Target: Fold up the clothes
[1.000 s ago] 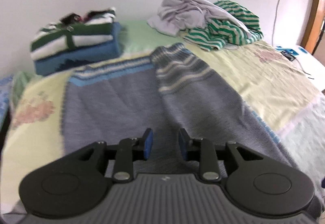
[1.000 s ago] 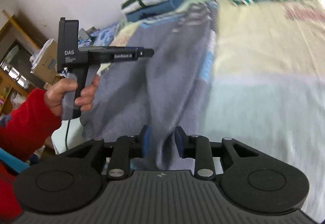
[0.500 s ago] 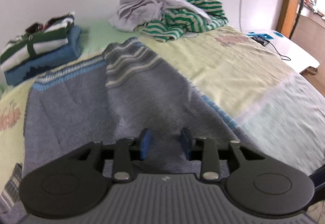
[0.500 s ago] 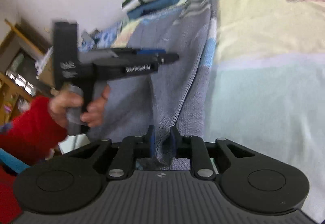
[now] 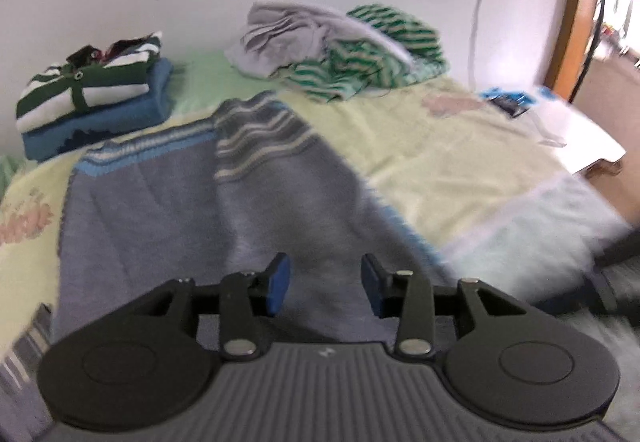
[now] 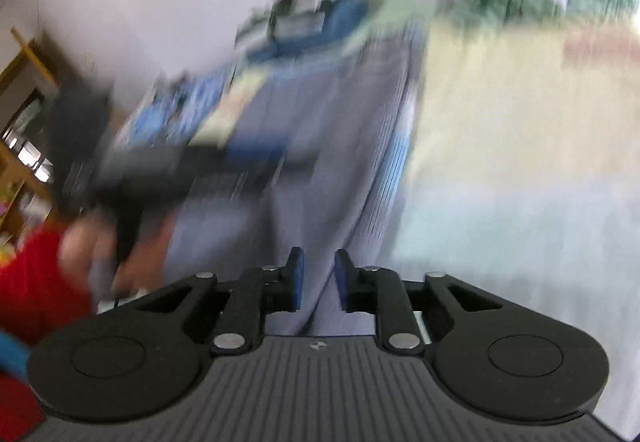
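A grey knitted sweater [image 5: 160, 209] with blue and white stripes lies flat on the bed, one sleeve folded over its body. My left gripper [image 5: 324, 282] hovers open above its near end, with nothing pinched between the blue pads. In the blurred right wrist view, a raised ridge of the sweater [image 6: 352, 145] runs into my right gripper [image 6: 318, 278]. Cloth fills the gap between the pads while the jaws are opening. The left gripper [image 6: 160, 169] shows there as a dark smear, held by a hand [image 6: 92, 250] in a red sleeve.
A folded stack of clothes [image 5: 92, 101] sits at the far left by the wall. A loose pile of grey and green-striped garments [image 5: 344, 45] lies at the back. A white side table [image 5: 572, 133] stands right of the bed [image 5: 440, 145]. Wooden shelves [image 6: 24, 121] stand at the left.
My left jaws have spread wider over the sweater and that view has swung sideways. My right jaws closed on the sweater's edge, then widened a little; the right view is now smeared by motion.
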The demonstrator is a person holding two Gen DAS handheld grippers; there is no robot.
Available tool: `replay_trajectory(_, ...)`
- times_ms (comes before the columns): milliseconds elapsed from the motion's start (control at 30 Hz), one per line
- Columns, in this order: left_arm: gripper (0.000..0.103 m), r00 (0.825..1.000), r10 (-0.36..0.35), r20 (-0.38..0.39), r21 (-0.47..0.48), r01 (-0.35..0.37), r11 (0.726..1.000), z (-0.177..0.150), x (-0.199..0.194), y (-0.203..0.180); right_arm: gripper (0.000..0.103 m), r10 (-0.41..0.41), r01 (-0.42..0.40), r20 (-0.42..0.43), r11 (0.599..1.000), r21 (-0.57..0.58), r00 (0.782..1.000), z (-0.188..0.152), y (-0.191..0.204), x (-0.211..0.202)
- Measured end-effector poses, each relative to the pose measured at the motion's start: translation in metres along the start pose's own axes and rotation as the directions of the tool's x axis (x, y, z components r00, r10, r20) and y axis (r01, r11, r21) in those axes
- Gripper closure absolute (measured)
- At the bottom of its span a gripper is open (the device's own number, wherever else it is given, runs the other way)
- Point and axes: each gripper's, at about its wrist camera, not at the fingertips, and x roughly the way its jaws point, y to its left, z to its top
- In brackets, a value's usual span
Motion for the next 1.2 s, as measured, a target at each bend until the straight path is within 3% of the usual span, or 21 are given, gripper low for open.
replay_trajectory(100,0.061,0.999,-0.034,-0.024,0.012,0.034,0.999,-0.008,0.001,-0.018,0.077,-0.01,0.01,0.052,1.0,-0.015,0.999,0.04,-0.014,0.025)
replay_trajectory(233,0.056,0.995,-0.084,-0.058,0.003,0.084,0.996,-0.019,0.003,-0.04,0.076,-0.055,0.057,0.049,0.998,-0.038,0.997,0.075,-0.028,0.081)
replay_trajectory(333,0.053,0.994,-0.09,-0.065,0.002,0.09,0.996,-0.026,0.004,-0.051,0.08,-0.098,0.098,0.005,0.994,-0.044,0.995,0.08,-0.037,0.1)
replay_trajectory(433,0.053,0.995,-0.085,-0.06,-0.008,0.085,0.996,-0.027,0.004,-0.053,0.099,-0.101,0.101,-0.008,0.994,-0.046,0.995,0.077,-0.039,0.103)
replay_trajectory(533,0.05,0.988,-0.141,-0.063,-0.073,0.136,0.988,-0.026,0.001,-0.047,0.099,-0.096,0.096,0.024,0.995,-0.014,0.995,0.082,-0.04,0.095)
replay_trajectory(633,0.047,0.988,-0.139,-0.064,-0.046,0.136,0.99,-0.027,0.003,-0.053,0.102,-0.154,0.154,0.001,0.987,-0.038,0.988,0.076,-0.046,0.103)
replay_trajectory(700,0.044,0.989,-0.135,-0.064,-0.018,0.135,0.991,-0.028,0.003,-0.058,0.101,-0.148,0.149,0.007,0.989,-0.028,0.989,0.079,-0.047,0.102)
replay_trajectory(767,0.042,0.989,-0.134,-0.066,-0.003,0.134,0.991,-0.028,0.003,-0.06,0.083,-0.158,0.159,0.045,0.987,-0.031,0.986,0.087,-0.041,0.097)
replay_trajectory(800,0.042,0.989,-0.133,-0.066,0.005,0.134,0.991,-0.029,0.003,-0.061,0.08,-0.15,0.154,0.071,0.987,-0.046,0.986,0.093,-0.037,0.096)
replay_trajectory(867,0.04,0.989,-0.129,-0.068,0.019,0.131,0.991,-0.029,0.005,-0.064,0.08,-0.129,0.138,0.111,0.987,-0.08,0.985,0.103,-0.029,0.099)
replay_trajectory(967,0.036,0.989,-0.127,-0.07,0.024,0.129,0.991,-0.029,0.005,-0.066,0.081,-0.097,0.11,0.082,0.979,-0.169,0.992,0.113,-0.019,0.13)
replay_trajectory(1100,0.036,0.989,-0.128,-0.072,0.016,0.129,0.991,-0.03,0.004,-0.065,0.085,-0.214,0.229,0.084,0.935,-0.271,0.973,0.124,-0.021,0.168)
replay_trajectory(1167,0.034,0.989,-0.129,-0.071,0.007,0.13,0.991,-0.031,0.003,-0.064,0.096,-0.281,0.299,0.105,0.921,-0.25,0.954,0.133,-0.033,0.175)
replay_trajectory(1200,0.034,0.989,-0.13,-0.07,0.003,0.13,0.991,-0.032,0.002,-0.064,0.096,-0.273,0.288,0.096,0.935,-0.209,0.957,0.139,-0.039,0.174)
